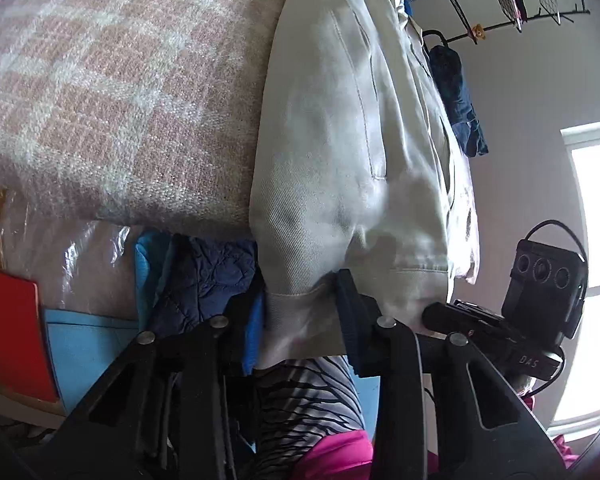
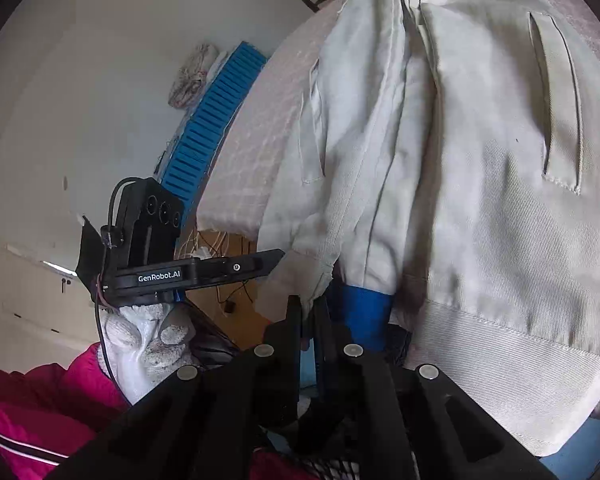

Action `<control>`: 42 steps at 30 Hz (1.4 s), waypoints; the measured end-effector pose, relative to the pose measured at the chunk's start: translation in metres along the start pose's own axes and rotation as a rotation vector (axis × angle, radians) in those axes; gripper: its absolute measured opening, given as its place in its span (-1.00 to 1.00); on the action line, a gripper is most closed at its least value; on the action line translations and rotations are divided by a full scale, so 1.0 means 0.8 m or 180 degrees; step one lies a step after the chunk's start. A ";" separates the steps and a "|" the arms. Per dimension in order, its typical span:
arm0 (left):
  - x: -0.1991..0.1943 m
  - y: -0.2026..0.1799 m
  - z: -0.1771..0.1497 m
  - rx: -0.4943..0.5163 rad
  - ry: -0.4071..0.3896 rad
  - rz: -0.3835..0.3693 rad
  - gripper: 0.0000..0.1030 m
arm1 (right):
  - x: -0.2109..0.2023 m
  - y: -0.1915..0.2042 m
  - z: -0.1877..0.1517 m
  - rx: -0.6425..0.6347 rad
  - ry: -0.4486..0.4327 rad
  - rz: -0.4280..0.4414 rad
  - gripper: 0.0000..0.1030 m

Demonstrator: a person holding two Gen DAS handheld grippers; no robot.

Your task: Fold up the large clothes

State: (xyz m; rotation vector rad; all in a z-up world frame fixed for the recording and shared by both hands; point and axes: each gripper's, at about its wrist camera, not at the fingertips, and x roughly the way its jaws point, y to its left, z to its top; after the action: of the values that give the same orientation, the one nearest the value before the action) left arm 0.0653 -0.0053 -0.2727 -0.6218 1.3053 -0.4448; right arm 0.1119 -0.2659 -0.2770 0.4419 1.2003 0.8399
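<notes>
Both tongs, left (image 1: 300, 316) and right (image 2: 310, 312), pinch the cream jacket (image 1: 340, 152) lying on a pink-checked blanket (image 1: 112, 92).

pink checked blanket (image 1: 112, 92), blue slatted crate (image 2: 216, 120), window (image 1: 596, 240)

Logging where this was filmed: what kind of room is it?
Probably a bedroom at home: a pink checked blanket covers what looks like a bed, a window lights plain walls, and garments hang on a rack.

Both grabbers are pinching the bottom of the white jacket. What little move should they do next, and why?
Probably lift the hem together and carry it up the jacket. The left gripper and right gripper each pinch a bottom corner, the jacket lies flat on the pink checked blanket, so a fold looks ready.
</notes>
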 end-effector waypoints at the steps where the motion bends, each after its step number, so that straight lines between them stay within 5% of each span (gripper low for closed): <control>1: -0.002 -0.004 -0.003 0.0061 -0.0015 0.0034 -0.45 | 0.002 0.003 -0.001 -0.0060 0.0025 -0.0106 -0.94; 4: 0.000 -0.001 -0.003 0.0127 0.0025 0.0063 -0.45 | 0.008 -0.009 0.004 -0.0061 0.0144 -0.0371 -0.91; 7: 0.001 0.005 0.000 0.0020 0.0047 -0.0011 -0.41 | -0.032 -0.012 0.002 -0.0045 -0.0075 -0.0289 -0.46; 8: 0.000 0.007 0.002 -0.0001 0.0053 -0.0052 -0.31 | -0.052 -0.011 -0.002 -0.0096 -0.0208 -0.0371 -0.13; 9: -0.002 0.010 0.004 -0.0013 0.0043 -0.0082 -0.22 | -0.071 -0.013 -0.005 -0.0113 -0.0349 -0.0451 -0.03; 11: -0.004 0.014 0.007 -0.0052 0.0001 -0.0119 0.22 | -0.107 -0.033 -0.010 0.0012 -0.0530 -0.0495 -0.01; 14: -0.002 0.022 0.016 -0.0189 0.0011 -0.0265 0.27 | -0.139 -0.069 -0.024 0.0285 -0.0644 -0.0667 0.15; 17: 0.009 0.026 0.021 -0.0263 0.0069 -0.0302 0.27 | -0.145 -0.106 -0.042 0.0465 -0.0551 -0.0819 0.16; 19: 0.019 0.021 0.021 -0.0213 0.0163 -0.0360 0.26 | -0.134 -0.129 -0.044 0.0625 -0.0434 -0.0641 0.16; 23: 0.029 0.005 0.017 0.0022 0.0202 -0.0271 0.04 | -0.114 -0.151 -0.041 0.0656 -0.0220 -0.0280 0.15; 28: 0.018 0.003 0.017 0.0039 0.0208 -0.0262 -0.38 | -0.096 -0.136 -0.026 0.0547 -0.0086 -0.0149 0.13; 31: 0.004 -0.003 0.015 0.0107 0.0211 -0.0302 -0.38 | -0.106 -0.121 -0.023 0.0416 -0.0070 -0.0001 0.13; 37: 0.033 0.010 0.017 -0.0071 0.0352 -0.0294 -0.14 | -0.089 -0.153 -0.025 0.0505 -0.0023 -0.0252 0.17; 40: 0.041 0.006 0.013 -0.0043 0.0361 -0.0327 -0.14 | -0.077 -0.166 -0.027 0.0627 0.0006 -0.0075 0.18; 42: 0.037 -0.003 0.011 0.0057 0.0363 -0.0303 -0.20 | -0.069 -0.156 -0.027 0.0563 0.0136 0.0046 0.01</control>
State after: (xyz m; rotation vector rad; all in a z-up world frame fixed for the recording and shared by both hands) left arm 0.0800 -0.0244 -0.2918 -0.6533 1.3820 -0.5764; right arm 0.1261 -0.3898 -0.3366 0.5794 1.3180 0.7617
